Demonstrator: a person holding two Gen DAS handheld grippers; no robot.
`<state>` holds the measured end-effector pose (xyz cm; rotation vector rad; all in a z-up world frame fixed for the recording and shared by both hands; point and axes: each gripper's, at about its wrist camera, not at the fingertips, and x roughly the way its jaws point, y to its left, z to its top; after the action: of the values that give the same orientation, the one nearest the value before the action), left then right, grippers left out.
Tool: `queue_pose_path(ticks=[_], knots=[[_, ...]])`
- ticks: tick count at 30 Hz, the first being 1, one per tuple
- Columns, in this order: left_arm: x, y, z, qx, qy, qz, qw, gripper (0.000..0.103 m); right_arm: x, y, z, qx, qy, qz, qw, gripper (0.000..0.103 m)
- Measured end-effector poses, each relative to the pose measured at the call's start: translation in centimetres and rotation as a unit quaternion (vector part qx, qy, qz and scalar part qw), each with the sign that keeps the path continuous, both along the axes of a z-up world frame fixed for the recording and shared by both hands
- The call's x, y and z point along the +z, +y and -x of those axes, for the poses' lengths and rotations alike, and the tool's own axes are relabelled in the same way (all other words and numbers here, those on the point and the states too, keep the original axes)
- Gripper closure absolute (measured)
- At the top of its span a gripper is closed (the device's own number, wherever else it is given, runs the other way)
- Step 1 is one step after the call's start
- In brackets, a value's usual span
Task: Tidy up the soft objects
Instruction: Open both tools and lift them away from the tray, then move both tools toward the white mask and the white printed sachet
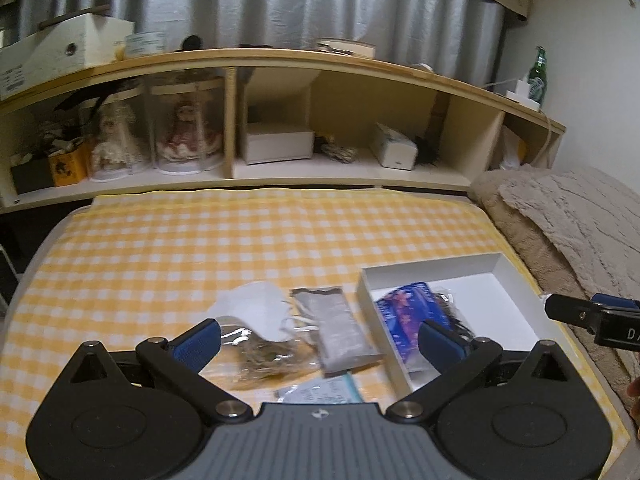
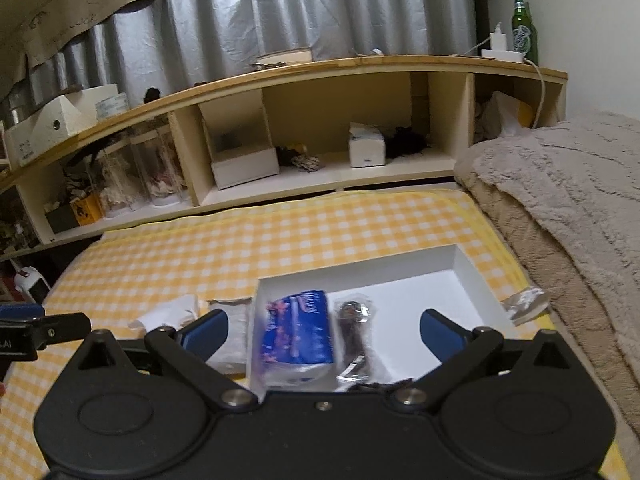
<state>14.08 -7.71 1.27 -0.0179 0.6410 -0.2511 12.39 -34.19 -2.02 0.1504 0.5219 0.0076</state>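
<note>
A white open box [image 1: 496, 268] [image 2: 464, 264] sits on the yellow checked cloth. In it lie a blue flowered tissue pack [image 1: 408, 312] [image 2: 298, 332] and a dark item in clear wrap [image 2: 354, 332]. Left of the box lie a grey packet [image 1: 340, 332] [image 2: 236, 336], a white mask [image 1: 256, 312] [image 2: 176, 312], a clear bag of brownish stuff [image 1: 264, 356] and a pale blue packet [image 1: 320, 392]. My left gripper [image 1: 320, 340] is open and empty above these loose items. My right gripper [image 2: 324, 332] is open and empty over the box.
A crumpled clear wrapper [image 2: 524, 304] lies right of the box. A folded beige blanket [image 1: 568, 220] [image 2: 560, 184] lies along the right side. A wooden shelf unit [image 1: 280, 120] [image 2: 340, 120] with dolls, boxes and a green bottle [image 2: 522, 28] stands behind.
</note>
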Motion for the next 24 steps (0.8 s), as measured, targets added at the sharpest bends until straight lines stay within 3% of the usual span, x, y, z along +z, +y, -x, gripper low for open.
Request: queue_pose_path(ticks=[7,19,20,24], knots=[[-0.7,4.0,-0.2,0.028,-0.002,-0.001,0.9996,0.0,-0.5,3.0,-0.8,0.03,-0.006,-0.017,0.999,0.0],[-3.0,8.4,-3.4,0.064,0.014,0.055,0.9963,0.0,-3.0,9.4,-3.3,0.108,-0.012,0.022,0.994,0.001],[-3.1,8.6,-3.9,0.066,0.015,0.062,0.9958,0.0,-3.3,10.0,-3.6,0.117,-0.01,0.027,0.993,0.004],[-3.9,8.7,-5.9,0.07,0.011,0.074,0.9947,0.006,-4.8,11.8,-5.2,0.154,0.008,0.033,0.988,0.035]])
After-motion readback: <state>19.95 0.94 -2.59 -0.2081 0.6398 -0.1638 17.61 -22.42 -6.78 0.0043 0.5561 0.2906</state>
